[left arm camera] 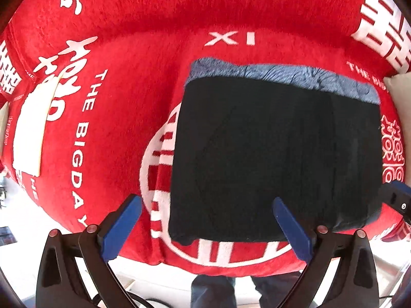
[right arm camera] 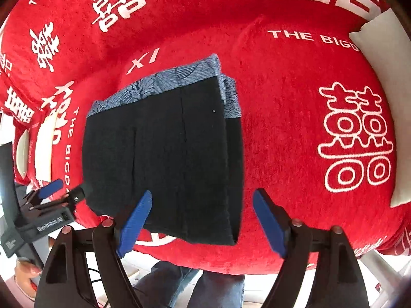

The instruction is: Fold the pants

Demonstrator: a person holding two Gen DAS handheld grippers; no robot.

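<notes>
Black pants (left arm camera: 277, 154) folded into a flat rectangle, blue-grey patterned band on top, on plush red blanket (left arm camera: 143, 51). Left gripper (left arm camera: 205, 220) and right gripper (right arm camera: 201, 214) fingers spread, empty.

Red blanket (left arm camera: 143, 51) with white lettering; folded black pants (left arm camera: 277, 154) lie on it.

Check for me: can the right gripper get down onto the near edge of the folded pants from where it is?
Probably yes. The right gripper hangs open over the near edge of the folded pants, with nothing between them. The left gripper sits off at the opposite corner, clear of that path.
</notes>
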